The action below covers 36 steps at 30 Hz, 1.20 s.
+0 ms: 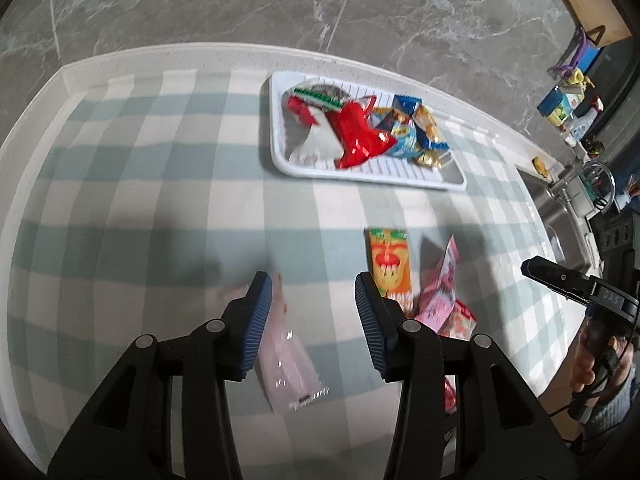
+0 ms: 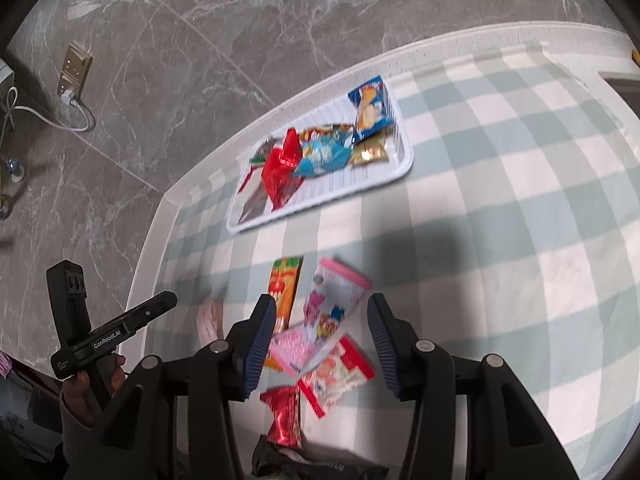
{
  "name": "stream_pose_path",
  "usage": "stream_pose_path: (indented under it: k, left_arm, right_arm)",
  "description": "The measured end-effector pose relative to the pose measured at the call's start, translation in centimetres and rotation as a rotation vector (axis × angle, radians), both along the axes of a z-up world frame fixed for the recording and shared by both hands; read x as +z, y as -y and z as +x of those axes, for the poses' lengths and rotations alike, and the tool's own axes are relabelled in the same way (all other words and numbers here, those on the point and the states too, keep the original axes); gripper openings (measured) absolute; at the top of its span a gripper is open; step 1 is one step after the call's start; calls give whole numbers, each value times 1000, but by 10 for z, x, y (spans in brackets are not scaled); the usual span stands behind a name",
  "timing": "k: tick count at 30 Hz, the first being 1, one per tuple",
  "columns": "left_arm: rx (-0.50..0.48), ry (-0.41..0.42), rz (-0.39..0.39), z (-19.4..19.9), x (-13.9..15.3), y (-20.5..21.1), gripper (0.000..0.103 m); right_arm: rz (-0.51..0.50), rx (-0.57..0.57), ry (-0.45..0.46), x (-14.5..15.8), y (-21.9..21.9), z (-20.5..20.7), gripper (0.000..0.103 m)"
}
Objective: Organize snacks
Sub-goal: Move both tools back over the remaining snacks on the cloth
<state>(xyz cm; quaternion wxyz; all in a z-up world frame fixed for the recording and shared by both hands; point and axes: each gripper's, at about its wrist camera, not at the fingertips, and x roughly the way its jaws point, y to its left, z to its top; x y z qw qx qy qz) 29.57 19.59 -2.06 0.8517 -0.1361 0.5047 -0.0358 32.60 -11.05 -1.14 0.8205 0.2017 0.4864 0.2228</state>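
Note:
A white tray [image 1: 380,179] at the back of the checked cloth holds several snack packets, a red one [image 1: 356,136] on top. My left gripper [image 1: 316,312] is open; a pale pink packet [image 1: 288,352], blurred, lies below it beside the left pad. To its right lie an orange packet [image 1: 390,264] and a pink packet [image 1: 440,284]. My right gripper [image 2: 322,332] is open above a heap: a pink cartoon packet [image 2: 332,296], a red-and-white packet [image 2: 344,372], a red packet [image 2: 284,416] and the orange packet [image 2: 286,284]. Its pads touch none of them. The tray [image 2: 348,176] lies beyond.
A sink [image 1: 560,216] and bottles [image 1: 568,112] stand at the far right of the counter. A marble wall with a socket [image 2: 74,68] runs behind. One finger of my left gripper [image 2: 156,306] hangs near the table's left edge. A dark packet [image 2: 280,460] lies nearest me.

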Motion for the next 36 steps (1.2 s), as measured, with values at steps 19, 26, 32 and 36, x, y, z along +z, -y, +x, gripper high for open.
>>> stream_pose_path:
  k: [19, 26, 32, 36]
  left_arm:
    - [47, -64, 34, -30, -24, -5, 47]
    - [56, -78, 46, -31, -31, -7, 47]
    - [68, -91, 54, -30, -36, -10, 47]
    - [73, -97, 55, -29, -39, -12, 47]
  right_arm:
    - [-13, 46, -62, -24, -14, -23, 55]
    - [-17, 59, -76, -28, -21, -21, 55]
    - [-25, 67, -85, -33, -26, -16, 57]
    - [-31, 72, -95, -37, -31, -11, 57]
